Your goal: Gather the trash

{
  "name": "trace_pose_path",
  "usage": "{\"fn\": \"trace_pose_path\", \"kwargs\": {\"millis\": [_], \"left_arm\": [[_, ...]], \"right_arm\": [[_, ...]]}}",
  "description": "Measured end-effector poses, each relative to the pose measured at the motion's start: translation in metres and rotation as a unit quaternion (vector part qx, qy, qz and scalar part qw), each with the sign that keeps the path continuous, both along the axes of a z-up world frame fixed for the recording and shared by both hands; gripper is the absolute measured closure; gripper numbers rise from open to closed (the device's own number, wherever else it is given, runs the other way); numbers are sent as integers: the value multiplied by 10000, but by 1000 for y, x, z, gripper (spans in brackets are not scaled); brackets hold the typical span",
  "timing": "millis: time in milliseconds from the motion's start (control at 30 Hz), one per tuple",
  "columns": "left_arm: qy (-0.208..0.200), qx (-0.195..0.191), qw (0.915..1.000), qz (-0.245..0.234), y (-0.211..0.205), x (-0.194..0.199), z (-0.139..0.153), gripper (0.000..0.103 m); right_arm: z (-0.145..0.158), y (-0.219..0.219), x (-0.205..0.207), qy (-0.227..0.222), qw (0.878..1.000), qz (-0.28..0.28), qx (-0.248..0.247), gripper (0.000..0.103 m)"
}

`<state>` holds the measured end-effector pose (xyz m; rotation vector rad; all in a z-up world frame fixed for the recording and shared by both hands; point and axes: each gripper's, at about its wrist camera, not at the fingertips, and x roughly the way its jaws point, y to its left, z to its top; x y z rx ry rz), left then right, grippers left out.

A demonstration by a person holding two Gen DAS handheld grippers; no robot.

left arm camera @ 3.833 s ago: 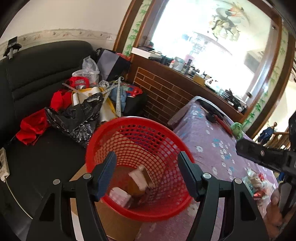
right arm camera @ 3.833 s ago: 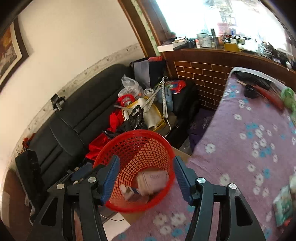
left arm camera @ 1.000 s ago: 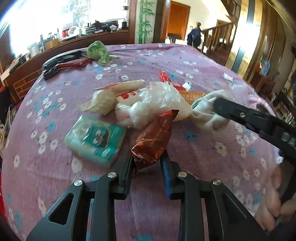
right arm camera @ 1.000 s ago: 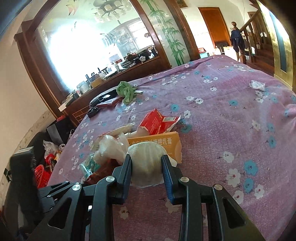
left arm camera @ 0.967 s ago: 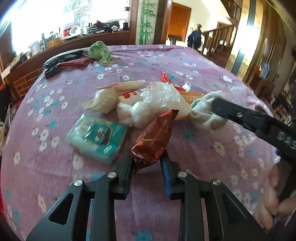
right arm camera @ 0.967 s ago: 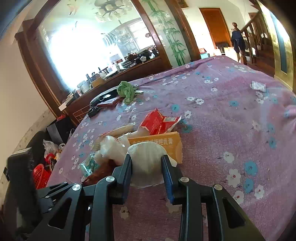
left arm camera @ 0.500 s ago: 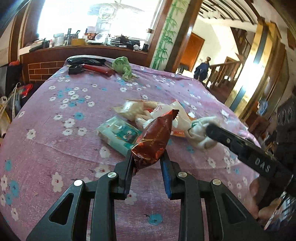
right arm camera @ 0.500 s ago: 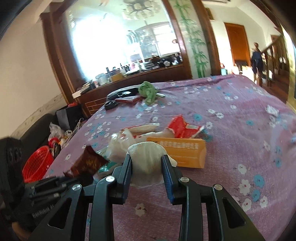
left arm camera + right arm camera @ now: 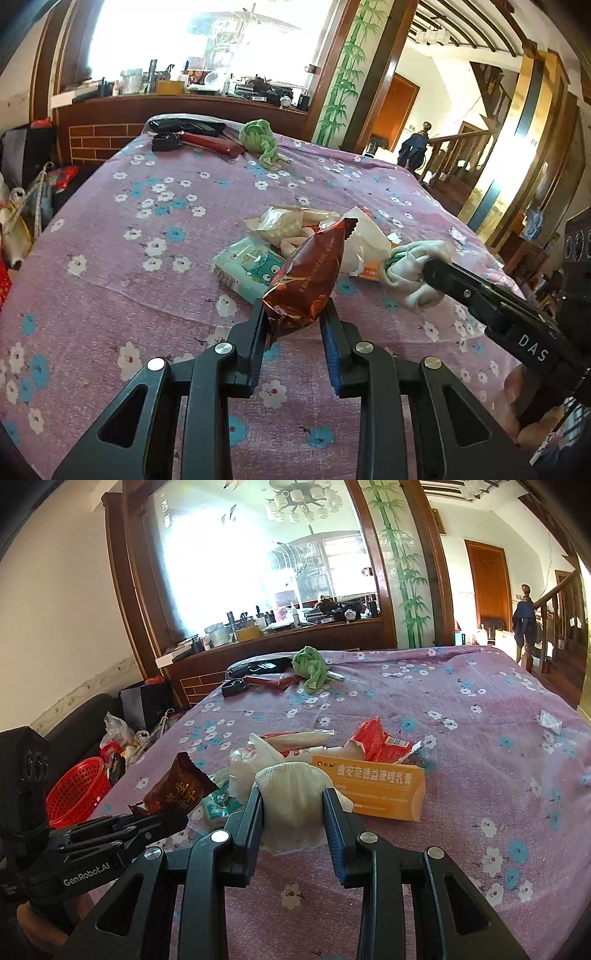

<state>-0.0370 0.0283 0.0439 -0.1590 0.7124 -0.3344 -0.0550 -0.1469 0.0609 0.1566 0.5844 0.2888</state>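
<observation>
Two handheld grippers each lift a piece of rubbish above a table (image 9: 110, 288) covered in a purple flowered cloth. In the left wrist view, the left gripper (image 9: 293, 325) at lower centre pinches the bottom of a brown foil snack wrapper (image 9: 308, 273), its pads pressed against the crumpled foil, which stands up and leans toward the upper right. In the right wrist view, the right gripper (image 9: 293, 812) at lower centre clamps a wad of white gauze-like cloth (image 9: 291, 797) between its fingers, the wad bulging above and below the pads. Each tool shows in the other's camera: the right one enters from the right edge of the left view, the left one from the lower left of the right view, with the wrapper raised at its tip. More litter lies on the cloth in mid-frame behind the held pieces: an orange carton (image 9: 373, 790) with Chinese lettering, a torn red packet (image 9: 380, 744), a pale teal tissue pack (image 9: 245, 269) and crumpled clear plastic (image 9: 288, 223). A red mesh basket (image 9: 75, 790) sits beyond the table's edge at the left of the right view. A green rag (image 9: 310, 666) and dark tools lie at the table's far end.
</observation>
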Motion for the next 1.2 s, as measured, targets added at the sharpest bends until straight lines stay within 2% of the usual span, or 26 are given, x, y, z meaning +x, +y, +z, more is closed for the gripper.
{"fn": "trace_pose_path", "kwargs": {"millis": [533,1200], "left_arm": [[-217,240,9994,123,-8,-23,21,76],[-174,273,9991,263,-2,-30,15,76]], "right_arm": [[5,-2,-9,-156,9998,68,132,69],[9,1,-14,-242,9996,120,121,69]]}}
